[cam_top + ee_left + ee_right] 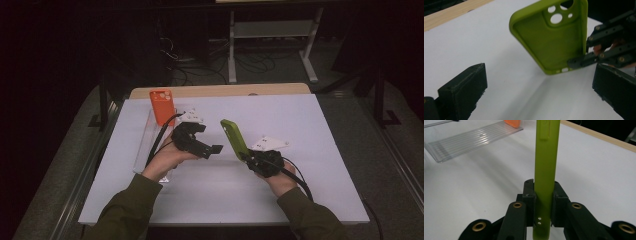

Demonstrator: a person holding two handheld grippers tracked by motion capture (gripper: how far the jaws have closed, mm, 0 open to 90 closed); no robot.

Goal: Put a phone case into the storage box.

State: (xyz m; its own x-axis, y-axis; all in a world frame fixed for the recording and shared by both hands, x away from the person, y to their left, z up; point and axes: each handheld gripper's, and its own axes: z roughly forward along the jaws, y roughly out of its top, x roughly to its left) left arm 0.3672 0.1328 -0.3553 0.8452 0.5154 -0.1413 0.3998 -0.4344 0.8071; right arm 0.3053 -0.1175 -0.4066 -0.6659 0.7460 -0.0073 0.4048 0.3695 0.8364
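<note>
A lime-green phone case (234,138) stands tilted above the white table (310,190), held by its lower end in my right gripper (251,157). The right gripper view shows the green case (546,165) edge-on, with the jaws of the right gripper (544,195) pressed on both of its sides. My left gripper (214,149) points right toward the case, its jaws wide apart with nothing between them. In the left gripper view, the hollow inside of the green case (554,35) faces me beyond the left gripper (541,90). An orange phone case (162,106) stands upright in a clear rack (145,145).
The clear ribbed rack (471,141) lies along the table's left side, with the orange case (513,122) at its far end. A wooden strip (220,91) borders the far table edge. Table legs and cables lie on the dark floor beyond.
</note>
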